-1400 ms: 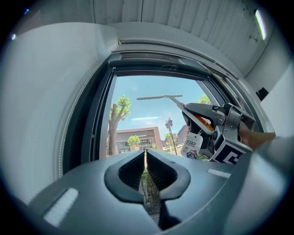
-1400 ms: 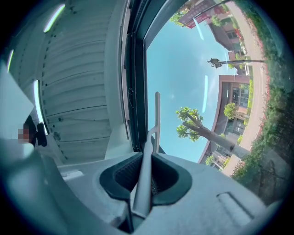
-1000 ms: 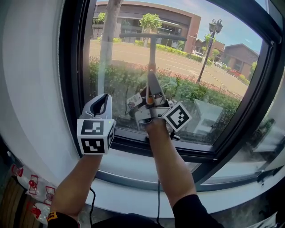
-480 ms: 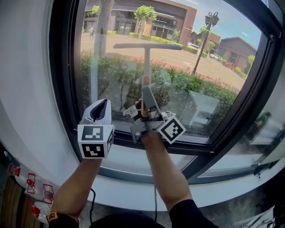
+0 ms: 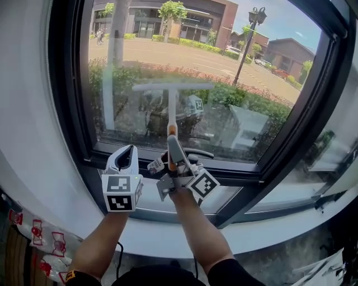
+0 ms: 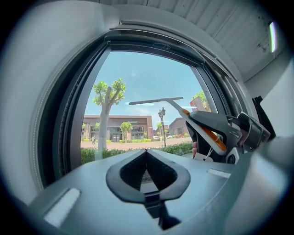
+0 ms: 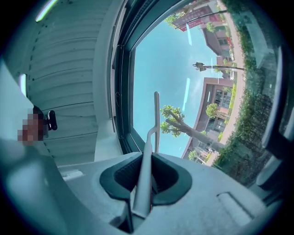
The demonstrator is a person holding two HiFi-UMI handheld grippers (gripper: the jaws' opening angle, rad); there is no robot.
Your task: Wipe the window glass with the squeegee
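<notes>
**Squeegee held low against a large window**

Nearest, two forearms (image 5: 197, 237) reach forward over the pale sill (image 5: 151, 205). The left tool (image 5: 127, 158) hangs beside the frame, its jaws pressed together on nothing. Just right of it, the right tool (image 5: 170, 163) clamps the orange-and-grey handle of the squeegee (image 5: 171, 111). The squeegee's shaft rises to a level crossbar blade in the lower half of the window glass (image 5: 263, 72).

This looks like a wiping pass near its end. Next, the blade likely needs drawing down to the dark lower frame (image 5: 240, 167), then lifting to a fresh strip.

Whether the rubber touches the glass cannot be told, nor can any wetness or streaks. The pane's top is cut off. Beyond lie a hedge (image 5: 246, 100), a road (image 5: 168, 56) and buildings (image 5: 196, 17).
</notes>
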